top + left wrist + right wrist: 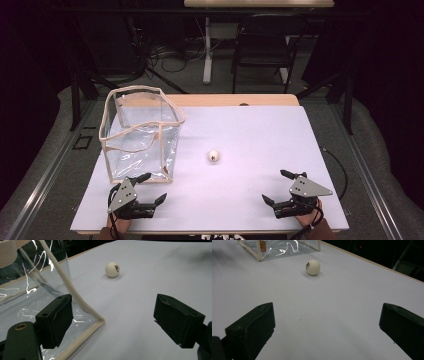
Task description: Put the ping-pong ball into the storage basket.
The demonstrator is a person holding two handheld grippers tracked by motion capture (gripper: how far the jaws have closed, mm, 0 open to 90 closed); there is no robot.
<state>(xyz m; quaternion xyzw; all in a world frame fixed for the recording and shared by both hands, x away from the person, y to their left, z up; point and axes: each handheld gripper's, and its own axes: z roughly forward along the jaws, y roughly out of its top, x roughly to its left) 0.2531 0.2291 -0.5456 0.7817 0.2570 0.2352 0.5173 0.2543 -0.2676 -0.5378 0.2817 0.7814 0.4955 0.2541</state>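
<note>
A small white ball [213,156] with a dark mark lies on the white table sheet [250,130] near its middle. It also appears ahead of the jaws as the ball [112,269] and the ball [313,267]. A clear plastic bag [141,132] with cream trim stands open at the left. My left gripper [155,189] rests near the front left, open, close to the bag's front corner [100,321]. My right gripper [276,186] rests at the front right, open, with nothing between its jaws.
The wooden table edge [235,100] runs along the back. Beyond it stand a black chair [264,45] and a table leg [207,50] on the floor. Metal rails [45,170] flank the table. Bare sheet lies between the two grippers.
</note>
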